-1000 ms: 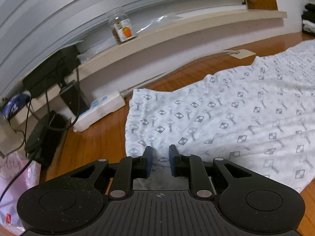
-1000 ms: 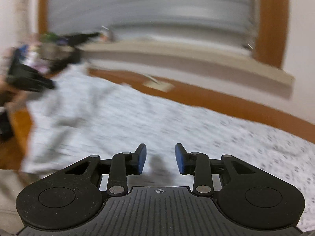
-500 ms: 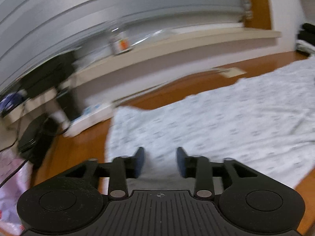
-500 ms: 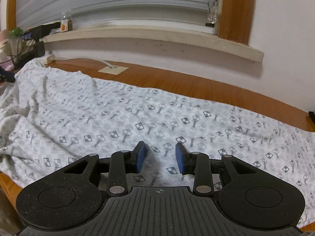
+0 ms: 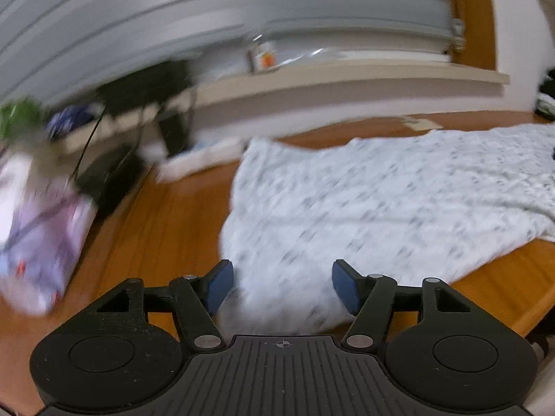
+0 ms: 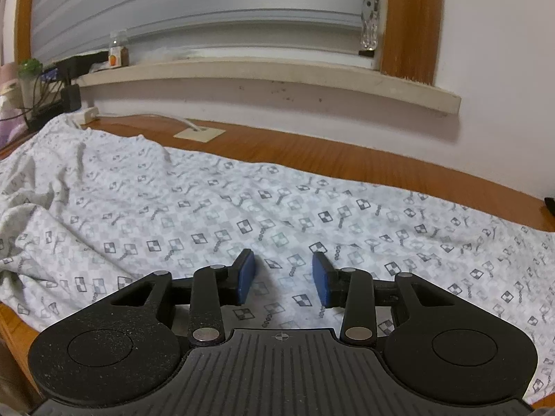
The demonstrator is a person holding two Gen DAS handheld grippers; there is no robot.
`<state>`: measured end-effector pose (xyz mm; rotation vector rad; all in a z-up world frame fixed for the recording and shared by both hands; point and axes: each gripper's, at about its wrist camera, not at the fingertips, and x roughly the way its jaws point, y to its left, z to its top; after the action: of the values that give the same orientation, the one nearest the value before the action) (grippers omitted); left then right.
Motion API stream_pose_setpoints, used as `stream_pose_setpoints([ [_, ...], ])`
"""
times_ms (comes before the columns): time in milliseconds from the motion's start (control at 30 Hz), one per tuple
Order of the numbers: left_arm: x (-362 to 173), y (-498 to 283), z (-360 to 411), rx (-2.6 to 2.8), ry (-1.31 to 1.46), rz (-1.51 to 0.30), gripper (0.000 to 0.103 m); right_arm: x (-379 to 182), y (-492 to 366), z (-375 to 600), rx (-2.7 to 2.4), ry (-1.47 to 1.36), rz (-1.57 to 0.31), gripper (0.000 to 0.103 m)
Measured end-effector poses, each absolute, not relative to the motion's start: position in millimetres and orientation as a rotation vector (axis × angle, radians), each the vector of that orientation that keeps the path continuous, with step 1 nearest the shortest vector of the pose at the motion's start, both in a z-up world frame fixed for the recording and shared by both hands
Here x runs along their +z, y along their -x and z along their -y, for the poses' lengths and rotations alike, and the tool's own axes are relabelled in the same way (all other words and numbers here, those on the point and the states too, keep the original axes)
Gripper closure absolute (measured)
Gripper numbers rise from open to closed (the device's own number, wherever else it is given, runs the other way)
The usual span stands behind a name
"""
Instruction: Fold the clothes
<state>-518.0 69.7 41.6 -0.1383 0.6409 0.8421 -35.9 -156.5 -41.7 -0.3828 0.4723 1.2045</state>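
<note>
Garment — white w/ a grey checker-and-chain print — lies spread flat across the wooden table, running from the left edge of the right wrist view to its right edge, w/ soft wrinkles bunched toward the left end. Left gripper sits low over the near left corner of the cloth; its jaws have just been opening and now stand wide, blue pads clear of the fabric on both sides, cloth under the gap but nothing pinched. Left wrist view is smeared by motion blur, so print detail there can't be read. Right gripper hovers over the near edge of the garment further along, jaws part-open w/ a clear gap between the pads, which press on nothing; whether the tips touch the fabric can't be told. Behind the table, a beige windowsill runs below closed grey blinds; a small jar w/ an orange label stands on the sill. At the table's far left end — black boxes and cables, a white power strip just beside the cloth's far corner, a small green plant. A beige cable plate lies on the wood just beyond the cloth's far edge.
</note>
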Motion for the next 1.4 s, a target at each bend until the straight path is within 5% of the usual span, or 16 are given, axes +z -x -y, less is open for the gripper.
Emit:
stream_pose_setpoints([
  [400, 45.0, 533.1, -60.5, 0.843, 0.140, -0.613, 0.044, -42.9, 35.6, 158.5, 1.201, 0.373, -0.468, 0.065],
  [467, 48.6, 539.6, -52.6, 0.851, 0.143, -0.599, 0.067, -43.0, 36.0, 158.8, 1.199, 0.371, -0.467, 0.065],
  [533, 51.0, 545.6, -44.6, 0.850, 0.157, -0.585, 0.073, -43.2, 35.9, 158.9, 1.198, 0.370, -0.467, 0.065],
  [1000, 32.2, 539.4, -42.9, 0.805, 0.231, -0.571, 0.061, -43.9, 37.1, 158.8, 1.193, 0.364, -0.463, 0.065],
  [1200, 31.2, 540.8, -42.1, 0.772, 0.222, -0.533, 0.095, -43.9, 37.3, 159.4, 1.190, 0.362, -0.464, 0.065],
  [1400, 68.5, 589.8, -42.0, 0.849, 0.210, -0.418, 0.096, -43.7, 33.6, 159.7, 1.203, 0.363, -0.472, 0.065],
])
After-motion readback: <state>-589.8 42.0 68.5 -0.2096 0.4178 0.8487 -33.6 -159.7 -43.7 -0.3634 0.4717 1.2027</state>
